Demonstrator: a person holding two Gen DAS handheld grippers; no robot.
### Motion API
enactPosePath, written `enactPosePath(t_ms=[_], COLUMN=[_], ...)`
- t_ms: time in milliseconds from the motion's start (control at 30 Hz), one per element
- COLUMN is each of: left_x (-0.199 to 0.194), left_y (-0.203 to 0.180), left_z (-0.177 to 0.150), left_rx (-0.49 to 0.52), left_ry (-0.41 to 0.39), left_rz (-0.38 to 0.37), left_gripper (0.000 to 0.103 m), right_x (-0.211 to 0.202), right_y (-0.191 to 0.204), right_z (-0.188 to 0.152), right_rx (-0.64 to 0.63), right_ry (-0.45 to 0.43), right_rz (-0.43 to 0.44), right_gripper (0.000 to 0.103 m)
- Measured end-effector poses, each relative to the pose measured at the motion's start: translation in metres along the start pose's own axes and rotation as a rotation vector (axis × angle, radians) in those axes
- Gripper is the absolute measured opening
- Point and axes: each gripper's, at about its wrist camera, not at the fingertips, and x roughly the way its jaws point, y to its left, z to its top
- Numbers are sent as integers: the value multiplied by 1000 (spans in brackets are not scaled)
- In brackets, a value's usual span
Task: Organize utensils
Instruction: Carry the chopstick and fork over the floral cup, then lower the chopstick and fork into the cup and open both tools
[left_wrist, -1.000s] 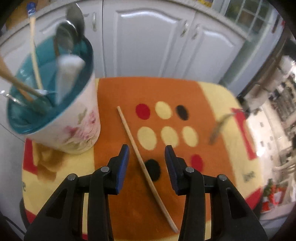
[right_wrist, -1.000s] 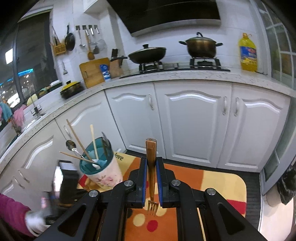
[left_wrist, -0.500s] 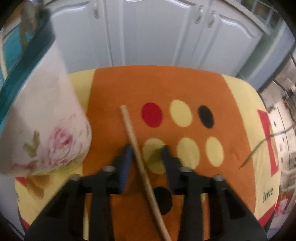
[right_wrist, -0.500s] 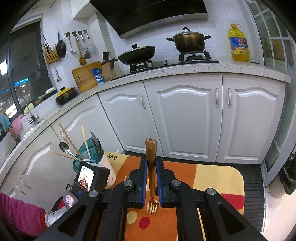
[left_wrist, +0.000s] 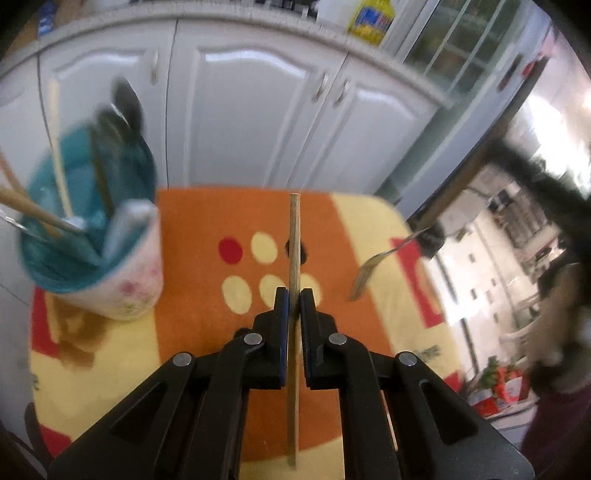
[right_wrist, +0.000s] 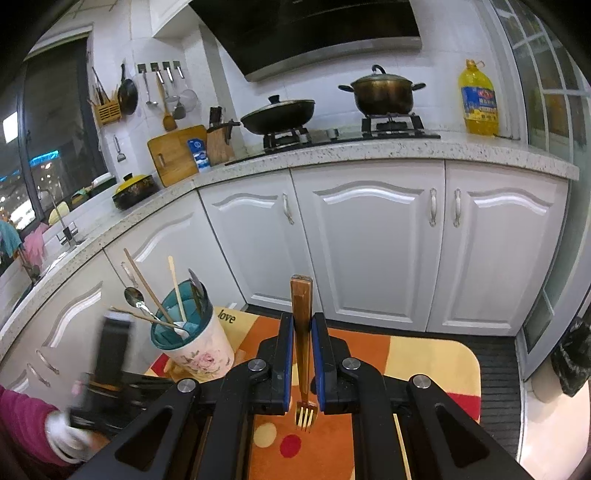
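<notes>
A chopstick is being clamped by the left gripper, ready for the cup (at ten o'clock). A fork is being pinched, tines down, by the right gripper.

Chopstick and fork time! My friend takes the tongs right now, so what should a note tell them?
Left tongs: shut on the thin wooden chopstick, lifted off the orange spotted mat.
Right tongs: shut on the gold fork with a wooden handle, tines down.
Floral cup with teal lining: on the mat's left, already holding spoons and chopsticks.
Done: both pieces picked up.
Left: drop each into the cup.
</notes>
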Motion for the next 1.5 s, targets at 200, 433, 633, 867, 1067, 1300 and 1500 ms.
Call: enactPosePath(t_ms=[200, 433, 633, 867, 1067, 1300, 1500], left_x=[-90, -186, -227, -222, -191, -147, -126], left_y=[13, 32, 53, 87, 114, 128, 135], left_z=[23, 70, 104, 113, 106, 95, 91], left_rx=[-6, -11, 6, -9, -36, -34, -43], left_ry=[-158, -344, -440, -436, -394, -349, -302], left_rz=[-37, -26, 56, 149, 229, 302, 301], left_gripper=[5, 5, 5, 5, 5, 5, 5], right_x=[-4, 3, 16, 42, 70, 104, 127], right_y=[20, 54, 97, 135, 157, 168, 167], right_z=[15, 46, 80, 101, 101, 86, 72], right_rx=[-48, -112, -190, -239, -243, -258, -245], right_ry=[-21, -60, -95, -103, -80, -44, -1], right_rz=[13, 51, 110, 171, 207, 186, 189], right_gripper=[9, 9, 9, 9, 9, 9, 9])
